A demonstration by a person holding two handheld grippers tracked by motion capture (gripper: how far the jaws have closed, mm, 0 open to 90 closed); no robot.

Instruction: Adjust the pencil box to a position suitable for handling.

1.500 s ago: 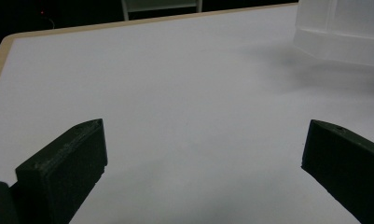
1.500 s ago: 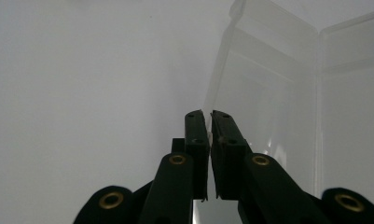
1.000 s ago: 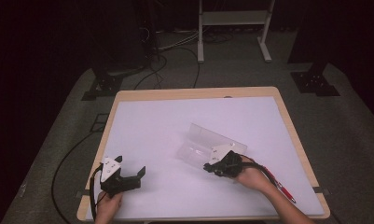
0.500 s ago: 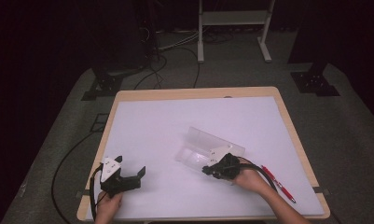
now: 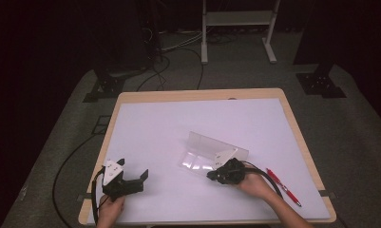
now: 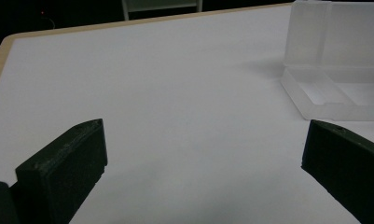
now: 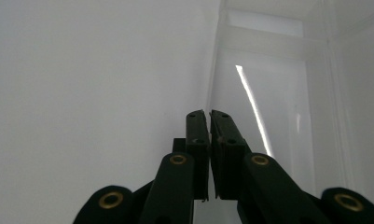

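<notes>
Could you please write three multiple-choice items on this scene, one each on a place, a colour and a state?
1. Where does the pen lie?
A. right of the right hand
B. inside the box
C. by the left gripper

2. What colour is the pen?
A. blue
B. red
C. green

3. How is the box?
A. lid shut
B. upside down
C. lid open, upright

Answers: 1 A, it lies on the table beside the right hand. 2 B, its barrel shows red. 3 C, the lid stands behind the tray in the left gripper view.

A white-topped table (image 5: 178, 128) with a wooden rim carries an open clear plastic case (image 5: 212, 152) and a red pen (image 5: 283, 186).
</notes>
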